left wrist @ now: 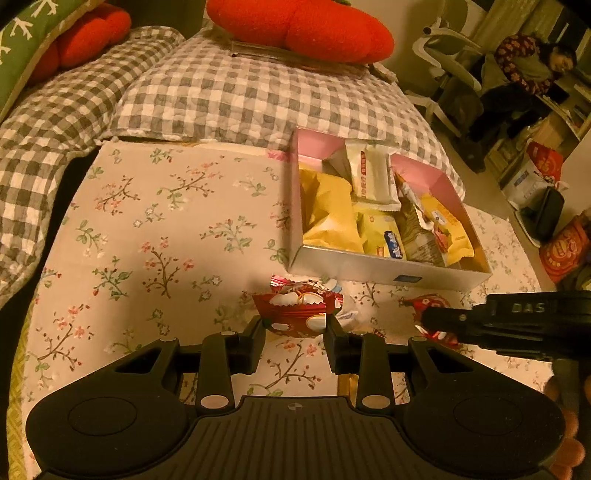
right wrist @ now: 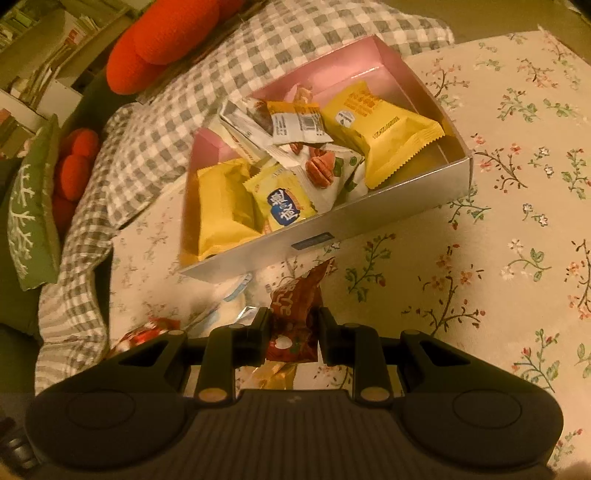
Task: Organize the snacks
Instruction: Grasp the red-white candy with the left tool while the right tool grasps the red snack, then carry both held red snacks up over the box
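A silver box with a pink inside (left wrist: 388, 267) (right wrist: 369, 218) stands on the floral cloth and holds several yellow and white snack packets (left wrist: 332, 210) (right wrist: 376, 129). My left gripper (left wrist: 295, 326) is shut on a red snack packet (left wrist: 295, 314) just in front of the box. My right gripper (right wrist: 291, 325) is shut on another red packet (right wrist: 295, 306) near the box's front wall; it shows in the left wrist view (left wrist: 428, 321) as a black arm from the right. Loose white and red wrappers (right wrist: 229, 295) lie on the cloth between them.
A floral cloth (left wrist: 166, 221) covers the surface. Behind it lie a grey checked quilt (left wrist: 240, 96), red cushions (left wrist: 303, 26) and a green pillow (right wrist: 33, 206). A person sits in a chair at the far right (left wrist: 528, 70). Bags stand on the floor at right (left wrist: 535, 177).
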